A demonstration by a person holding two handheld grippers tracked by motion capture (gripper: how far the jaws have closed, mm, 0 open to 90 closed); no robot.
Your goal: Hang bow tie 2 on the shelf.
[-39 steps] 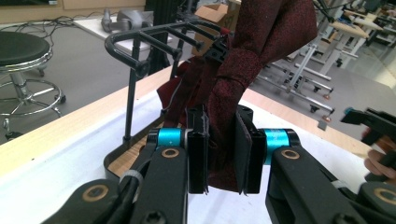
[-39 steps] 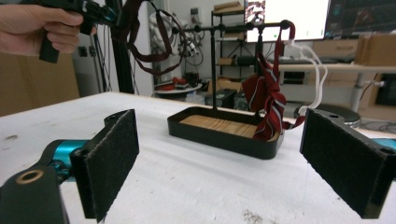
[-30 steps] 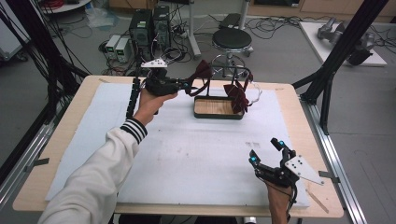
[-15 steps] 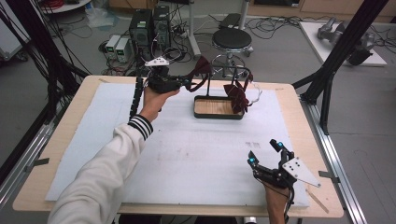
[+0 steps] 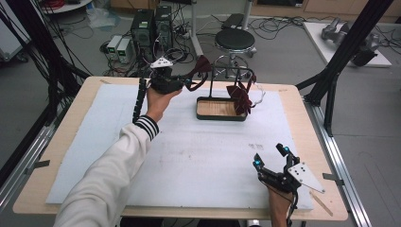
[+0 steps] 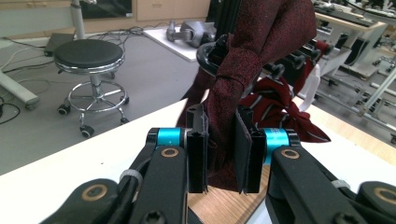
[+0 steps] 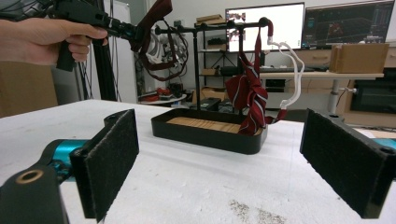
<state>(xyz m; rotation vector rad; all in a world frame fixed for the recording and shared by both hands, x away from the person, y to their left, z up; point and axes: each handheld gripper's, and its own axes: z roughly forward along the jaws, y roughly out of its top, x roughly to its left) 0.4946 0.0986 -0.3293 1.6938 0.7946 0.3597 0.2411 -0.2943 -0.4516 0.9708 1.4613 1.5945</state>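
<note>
From the high view, the left gripper (image 5: 189, 84) is holding a dark red tie (image 5: 201, 67) by the rack's (image 5: 222, 109) bar, the right gripper (image 5: 270, 157) resting near the table's (image 5: 66, 127) front edge. In the left gripper view, jaws are clamping the tie. In the right gripper view, jaws are standing wide apart, facing a striped tie (image 7: 250, 100).

A black round stool (image 5: 235, 40) stands on the grey floor beyond the table. Computer towers (image 5: 152, 27) sit amid tangled cables nearby, and monitors (image 7: 308, 24) glow behind.
</note>
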